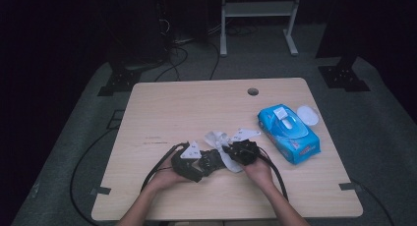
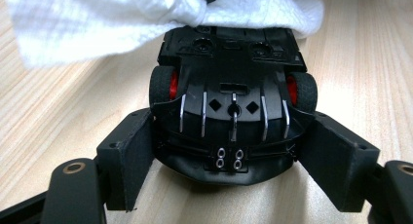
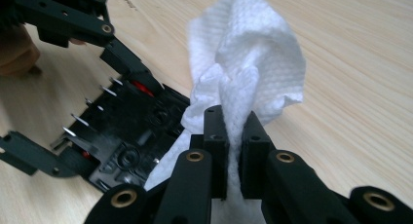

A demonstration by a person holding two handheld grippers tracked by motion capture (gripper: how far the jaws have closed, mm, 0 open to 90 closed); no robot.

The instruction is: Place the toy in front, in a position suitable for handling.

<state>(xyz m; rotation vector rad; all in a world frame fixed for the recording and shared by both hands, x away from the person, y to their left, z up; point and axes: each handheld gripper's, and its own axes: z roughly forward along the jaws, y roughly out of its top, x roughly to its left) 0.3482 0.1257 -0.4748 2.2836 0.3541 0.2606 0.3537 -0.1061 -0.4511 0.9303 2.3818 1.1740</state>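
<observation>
Wooden table (image 1: 172, 108); upturned toy car (image 2: 233, 95) pinched in left jaws, front under wipe (image 3: 246, 73) clamped in right jaws.

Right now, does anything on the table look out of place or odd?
Only the toy car: it lies belly-up, its black underside and red-hubbed wheels facing up, clamped between the left gripper jaws. The right gripper pinches a white wipe draped over one end of it. The blue wipes pack has its lid flipped open. Nothing looks spilled or broken.

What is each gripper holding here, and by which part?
Left gripper clamps the upturned black toy car with red wheel hubs by its sides at one end. Right gripper pinches a bunched fold of the white wipe.
</observation>
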